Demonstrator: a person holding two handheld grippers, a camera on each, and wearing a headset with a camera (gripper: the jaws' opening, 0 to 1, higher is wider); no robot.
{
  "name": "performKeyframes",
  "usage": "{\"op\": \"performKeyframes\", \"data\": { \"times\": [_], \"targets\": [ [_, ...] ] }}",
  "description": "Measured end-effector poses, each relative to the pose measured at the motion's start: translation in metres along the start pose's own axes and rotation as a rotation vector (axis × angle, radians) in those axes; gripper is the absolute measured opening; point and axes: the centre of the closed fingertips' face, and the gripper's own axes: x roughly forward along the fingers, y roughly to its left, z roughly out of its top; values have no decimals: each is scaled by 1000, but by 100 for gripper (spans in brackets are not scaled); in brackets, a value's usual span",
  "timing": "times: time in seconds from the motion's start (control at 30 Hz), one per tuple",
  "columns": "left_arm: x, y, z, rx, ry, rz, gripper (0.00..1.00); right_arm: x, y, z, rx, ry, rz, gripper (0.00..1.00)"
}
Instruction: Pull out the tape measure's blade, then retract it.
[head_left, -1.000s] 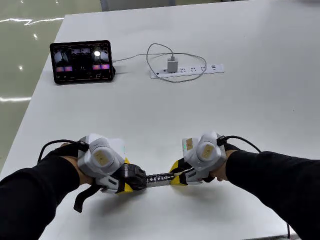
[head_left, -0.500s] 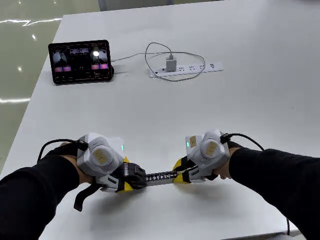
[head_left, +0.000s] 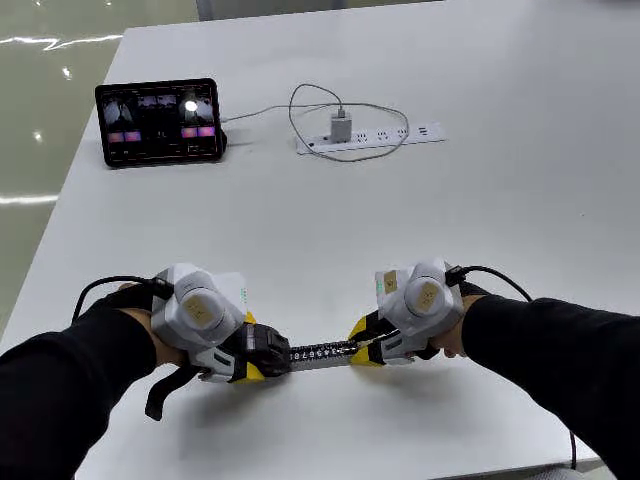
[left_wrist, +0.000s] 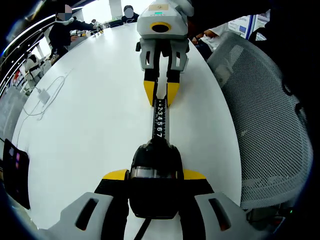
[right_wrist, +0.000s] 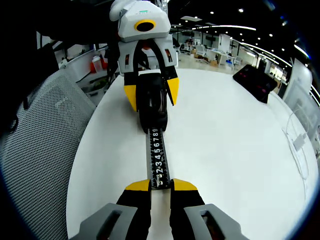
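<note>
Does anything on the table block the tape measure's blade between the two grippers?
Nothing visible does. The numbered metal blade runs free from the black tape measure case in the left gripper to the right gripper, over bare white table.

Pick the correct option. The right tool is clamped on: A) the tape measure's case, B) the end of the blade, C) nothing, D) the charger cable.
B: the right tool has its jaws pinched on the end of the blade, while the left tool holds the case.
</note>
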Motion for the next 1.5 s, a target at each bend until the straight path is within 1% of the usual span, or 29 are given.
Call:
{"op": "performKeyframes", "data": {
  "times": [0.8,1.5],
  "targets": [
    [0,0,1,3,1,1,32,-9,-2,-11,13,10,-7,10],
    [0,-1,0,1,1,-1,32,-15,-3,-17,23,10,-8,10]
  ]
}}
